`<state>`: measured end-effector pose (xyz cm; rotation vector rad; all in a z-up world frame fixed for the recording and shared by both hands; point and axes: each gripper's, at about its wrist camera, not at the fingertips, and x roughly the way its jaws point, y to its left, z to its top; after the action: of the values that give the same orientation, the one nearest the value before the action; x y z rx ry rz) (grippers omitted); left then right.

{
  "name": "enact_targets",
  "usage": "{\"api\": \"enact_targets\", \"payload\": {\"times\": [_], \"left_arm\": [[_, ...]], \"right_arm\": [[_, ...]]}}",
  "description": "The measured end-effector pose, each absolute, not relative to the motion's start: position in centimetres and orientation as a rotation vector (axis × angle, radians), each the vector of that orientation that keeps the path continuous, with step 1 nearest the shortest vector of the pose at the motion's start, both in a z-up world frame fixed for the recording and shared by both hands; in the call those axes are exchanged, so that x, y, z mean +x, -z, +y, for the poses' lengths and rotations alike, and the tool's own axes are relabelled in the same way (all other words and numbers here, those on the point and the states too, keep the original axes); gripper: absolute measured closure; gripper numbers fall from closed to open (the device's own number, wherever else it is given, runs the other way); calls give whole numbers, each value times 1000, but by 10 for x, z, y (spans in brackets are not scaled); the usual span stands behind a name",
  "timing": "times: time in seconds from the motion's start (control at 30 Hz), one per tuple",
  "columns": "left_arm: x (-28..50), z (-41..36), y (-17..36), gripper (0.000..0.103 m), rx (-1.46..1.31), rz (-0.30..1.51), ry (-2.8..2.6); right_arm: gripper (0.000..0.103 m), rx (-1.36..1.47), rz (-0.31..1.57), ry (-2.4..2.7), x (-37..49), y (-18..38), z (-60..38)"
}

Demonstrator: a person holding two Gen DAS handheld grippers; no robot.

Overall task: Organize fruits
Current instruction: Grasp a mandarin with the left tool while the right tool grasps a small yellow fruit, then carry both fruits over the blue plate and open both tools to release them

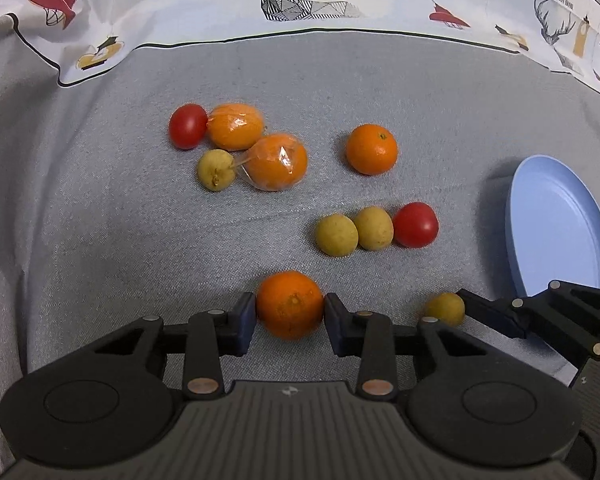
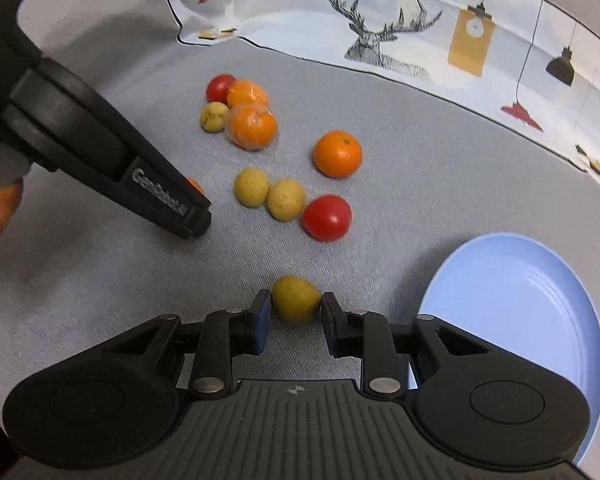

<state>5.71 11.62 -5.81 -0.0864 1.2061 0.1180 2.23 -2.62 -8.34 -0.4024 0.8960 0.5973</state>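
Slippage worries me: my left gripper (image 1: 290, 312) fingers clamp the round orange tangerine (image 1: 290, 305) on the grey-clothed desk (image 1: 100, 220), the right gripper (image 2: 296, 308) pinches the small yellow-green fruit (image 2: 296, 299), both could roll free when lifted.

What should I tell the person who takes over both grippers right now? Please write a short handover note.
Left gripper: jaws against both sides of an orange on the grey cloth.
Right gripper: jaws around a small yellow fruit beside the blue plate, left pad touching, right pad about at contact.
Blue plate holds nothing yet.
Left on the cloth: two wrapped oranges, one bare orange, two tomatoes, three yellow fruits.
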Motion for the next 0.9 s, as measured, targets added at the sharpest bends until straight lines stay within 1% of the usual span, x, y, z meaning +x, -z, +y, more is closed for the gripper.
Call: {"api": "enact_targets", "payload": {"times": [0.2, 0.53, 0.67, 0.9], "left_arm": [[57, 112, 53, 64, -79, 1169, -119], [57, 87, 24, 64, -69, 1011, -123], [56, 66, 14, 64, -65, 948, -96], [61, 19, 12, 64, -61, 897, -15]], "right_arm": [[76, -350, 834, -592, 24, 67, -33], [76, -228, 746, -480, 35, 34, -75], [76, -175, 741, -406, 42, 28, -101], [76, -112, 778, -263, 50, 30, -141]]}}
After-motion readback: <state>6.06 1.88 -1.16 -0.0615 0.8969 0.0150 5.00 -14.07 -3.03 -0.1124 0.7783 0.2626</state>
